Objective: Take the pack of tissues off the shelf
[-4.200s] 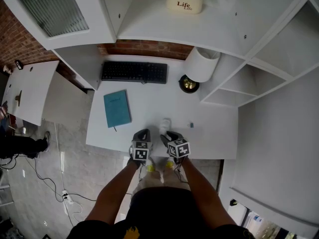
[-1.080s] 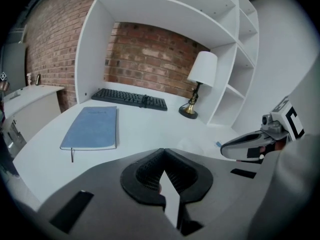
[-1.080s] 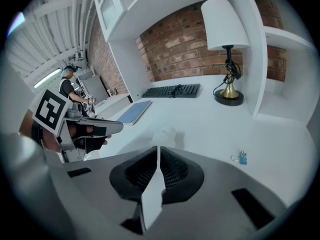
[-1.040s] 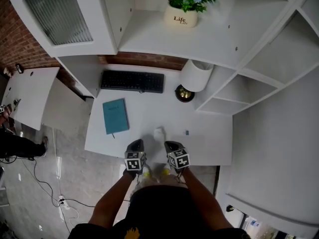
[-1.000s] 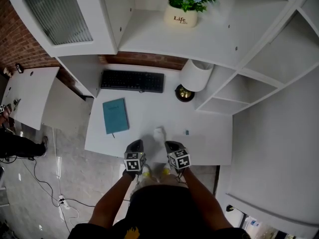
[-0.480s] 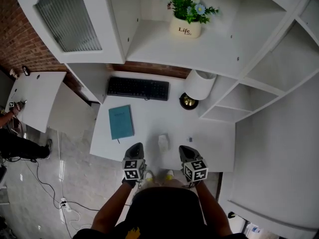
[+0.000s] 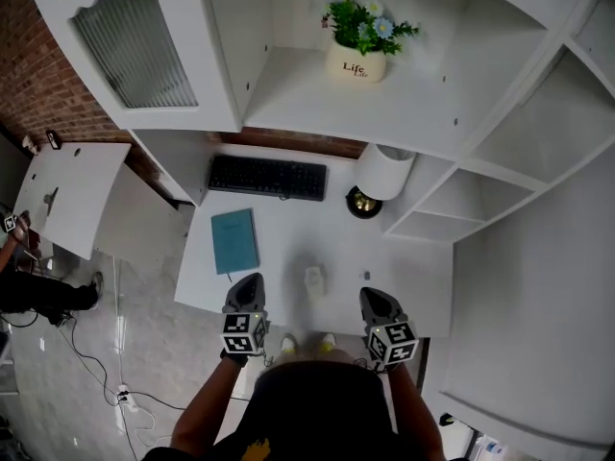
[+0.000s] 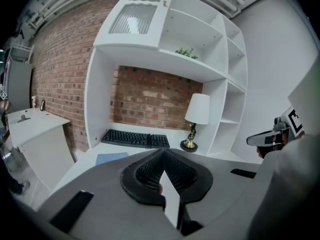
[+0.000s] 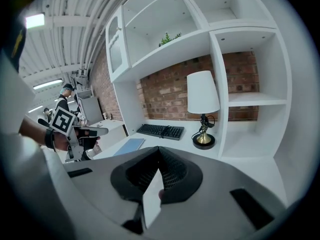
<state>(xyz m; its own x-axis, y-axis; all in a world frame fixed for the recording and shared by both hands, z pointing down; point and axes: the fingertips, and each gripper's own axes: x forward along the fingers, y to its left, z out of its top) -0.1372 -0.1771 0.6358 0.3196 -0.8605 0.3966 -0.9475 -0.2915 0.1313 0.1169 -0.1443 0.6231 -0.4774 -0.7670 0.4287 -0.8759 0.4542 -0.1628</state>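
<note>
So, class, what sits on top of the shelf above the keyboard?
A white pot marked Life, holding a green plant with small flowers, stands on the shelf. The leaves cover the pot's inside, so its soil cannot be seen.

The white tabletop (image 7: 288, 233) carries a black keyboard (image 7: 268, 177) at the rear, a teal notebook (image 7: 235, 241) at the left, a white-shaded lamp (image 7: 382, 171) at the rear right, the pack of tissues (image 7: 314, 279) near the front edge and a small dark item (image 7: 366, 277) beside it, while the shelf (image 7: 288, 99) above carries a potted plant (image 7: 357, 51).

small white tissue pack (image 7: 314, 279), flat on desk (image 7: 408, 275)
</note>
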